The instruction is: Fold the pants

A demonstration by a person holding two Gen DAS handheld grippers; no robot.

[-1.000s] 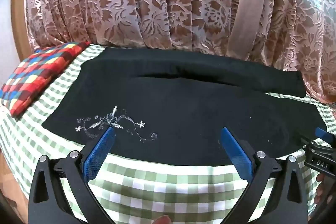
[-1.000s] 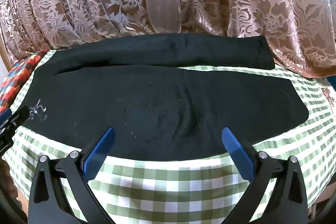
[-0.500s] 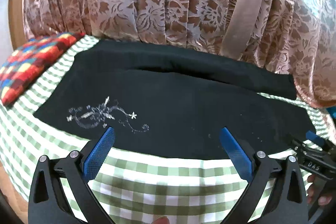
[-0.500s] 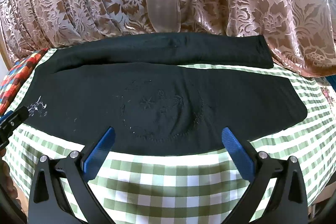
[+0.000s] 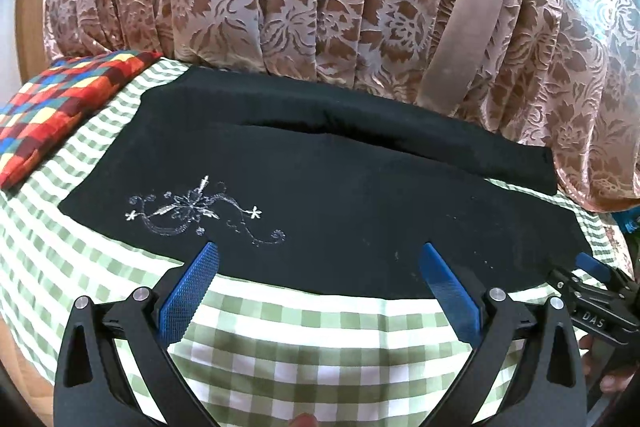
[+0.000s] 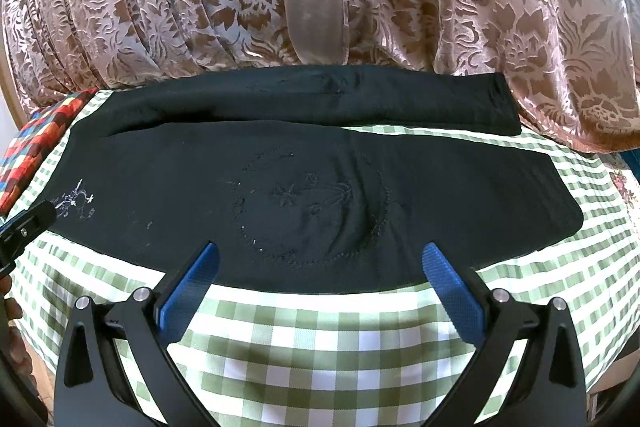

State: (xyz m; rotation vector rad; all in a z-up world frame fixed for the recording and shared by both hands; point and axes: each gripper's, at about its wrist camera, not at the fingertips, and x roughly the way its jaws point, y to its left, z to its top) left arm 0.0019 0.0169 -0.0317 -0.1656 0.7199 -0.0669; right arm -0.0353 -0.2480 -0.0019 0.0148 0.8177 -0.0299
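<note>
Both grippers, left gripper (image 5: pixel 316 281) and right gripper (image 6: pixel 318 279), gape wide and empty; the pants (image 6: pixel 304 187) lie crosswise just ahead, near hem closest to both jaws.

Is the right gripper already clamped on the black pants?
No, the right gripper is open, its blue fingers spread wide over the near edge of the black pants, gripping nothing.

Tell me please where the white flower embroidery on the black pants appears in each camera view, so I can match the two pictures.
Left wrist view: the white embroidery lies left of centre, just beyond the left gripper.
Right wrist view: the same embroidery sits at the far left edge, small.
Shared landmark: the patchwork cushion, left of the black pants in both views.
</note>
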